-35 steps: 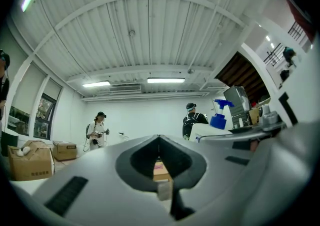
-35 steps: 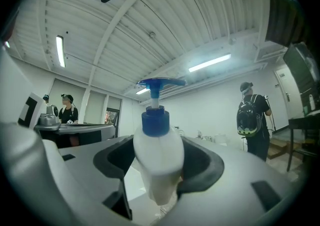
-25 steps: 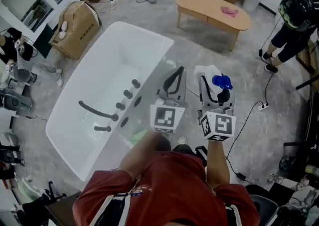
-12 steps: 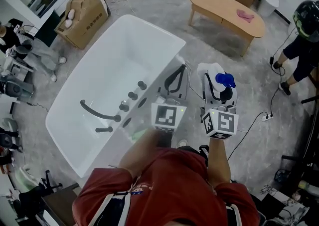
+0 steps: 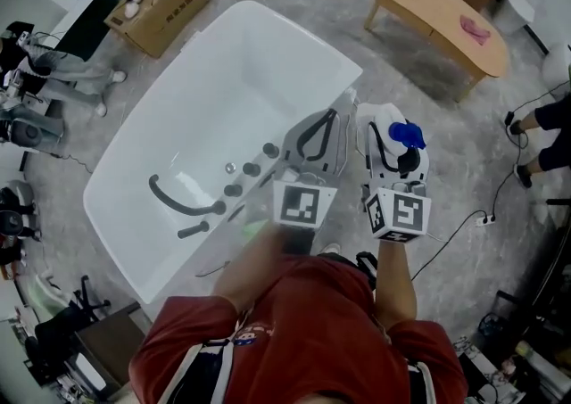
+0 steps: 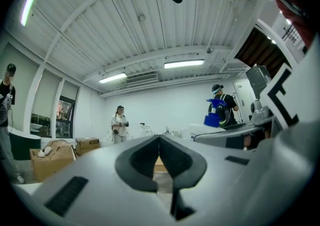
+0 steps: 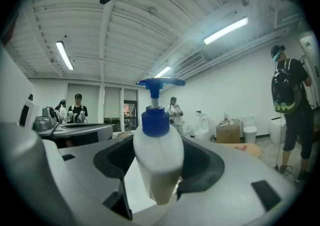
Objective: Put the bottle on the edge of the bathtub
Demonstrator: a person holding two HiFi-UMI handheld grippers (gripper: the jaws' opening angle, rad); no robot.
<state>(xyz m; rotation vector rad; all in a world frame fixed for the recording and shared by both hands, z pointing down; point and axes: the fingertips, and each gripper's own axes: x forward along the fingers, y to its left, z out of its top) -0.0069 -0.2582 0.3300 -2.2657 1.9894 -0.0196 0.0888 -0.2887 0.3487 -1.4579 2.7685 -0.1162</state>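
White bottle [image 7: 157, 167] still in right gripper [image 7: 156, 142] (left gripper [image 6: 160, 139] shut), bathtub [image 5: 308, 38] nearer

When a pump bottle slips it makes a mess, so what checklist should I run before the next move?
1. Grip: the right gripper has its jaws clamped on the white pump bottle: ok.
2. Bottle upright, blue pump on top: ok.
3. Left gripper shut, empty, apart from the bottle: ok.
4. Bottle over the bathtub rim: not ok; the head view shows it beside the bathtub, over the floor.
5. Bare landing spot on the rim: cannot tell; the left gripper covers the nearest stretch, and faucet knobs sit next to it.
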